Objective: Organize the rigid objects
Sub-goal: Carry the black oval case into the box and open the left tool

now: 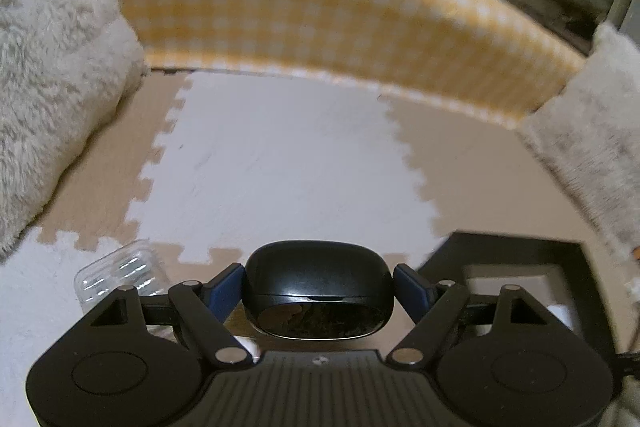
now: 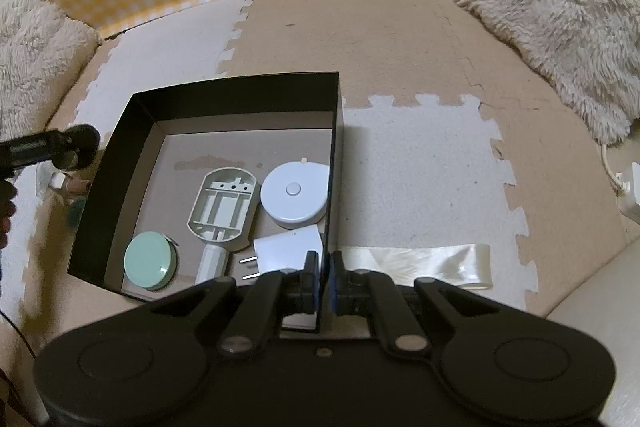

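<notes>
The left gripper [image 1: 318,287] clasped a glossy black oval case [image 1: 318,293] between its 2 blue-padded fingers [image 1: 226,289], both pads pressed against the case's ends. Just left of that gripper lay a small clear plastic box [image 1: 120,273] on the foam puzzle mat [image 1: 280,155]. To its right, the corner of the black box [image 1: 500,247] showed at the frame edge. Beyond the mat rose a yellow gingham panel [image 1: 320,7], with a fluffy cream cushion [image 1: 52,67] at the left.

The right gripper [image 2: 322,277] was clenched on the near right wall of the black box [image 2: 240,85], 1 finger inside and 1 outside, pinching the thin wall. Inside the box, nearest the gripper, sat a white plug adapter [image 2: 288,251] with 2 metal prongs. Left of it were a mint-green round disc [image 2: 150,261] and a grey-green plastic casing [image 2: 222,207] with ribbed compartments. Just behind the adapter rested a white round puck [image 2: 294,195] with a centre button. Outside the box, to the right, a cream satin ribbon [image 2: 420,261] lay flat on the mat. At the far left of this view the left gripper, holding the dark case, hung just outside the box's left wall. A second fluffy cushion [image 2: 552,7] sat at the far right.
</notes>
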The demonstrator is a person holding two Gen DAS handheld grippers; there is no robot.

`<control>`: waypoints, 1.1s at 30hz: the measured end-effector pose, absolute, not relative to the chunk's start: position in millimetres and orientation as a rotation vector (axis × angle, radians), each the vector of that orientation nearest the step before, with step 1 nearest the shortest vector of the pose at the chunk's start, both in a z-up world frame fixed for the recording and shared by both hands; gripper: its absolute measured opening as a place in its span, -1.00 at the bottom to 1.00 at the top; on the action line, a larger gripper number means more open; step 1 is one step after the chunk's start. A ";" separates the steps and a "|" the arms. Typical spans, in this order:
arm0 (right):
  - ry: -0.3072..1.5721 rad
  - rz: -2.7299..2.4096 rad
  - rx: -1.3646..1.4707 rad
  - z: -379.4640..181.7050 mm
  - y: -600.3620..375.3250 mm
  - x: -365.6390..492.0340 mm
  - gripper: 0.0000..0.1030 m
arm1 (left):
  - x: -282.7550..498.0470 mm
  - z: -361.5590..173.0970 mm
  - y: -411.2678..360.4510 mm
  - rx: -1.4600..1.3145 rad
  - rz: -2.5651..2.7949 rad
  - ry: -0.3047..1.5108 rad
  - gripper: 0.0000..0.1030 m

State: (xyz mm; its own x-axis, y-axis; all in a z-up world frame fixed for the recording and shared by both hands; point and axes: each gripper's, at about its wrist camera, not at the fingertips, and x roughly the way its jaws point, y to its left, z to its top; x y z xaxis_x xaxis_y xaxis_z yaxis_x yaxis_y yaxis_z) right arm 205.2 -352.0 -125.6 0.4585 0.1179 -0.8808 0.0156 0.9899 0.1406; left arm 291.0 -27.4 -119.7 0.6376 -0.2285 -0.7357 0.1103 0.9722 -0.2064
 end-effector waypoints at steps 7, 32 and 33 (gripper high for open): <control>1.085 0.078 0.140 -121.7 -354.4 201.2 -0.90 | 265.3 -87.6 -63.1 -0.181 -0.311 0.832 0.56; 1.073 0.099 0.174 -120.7 -360.1 198.8 -0.90 | 299.5 -149.7 -200.1 -0.415 -0.442 0.940 0.57; 1.072 0.101 0.175 -120.8 -360.3 198.7 -0.89 | 301.3 -153.1 -202.9 -0.420 -0.440 0.938 0.57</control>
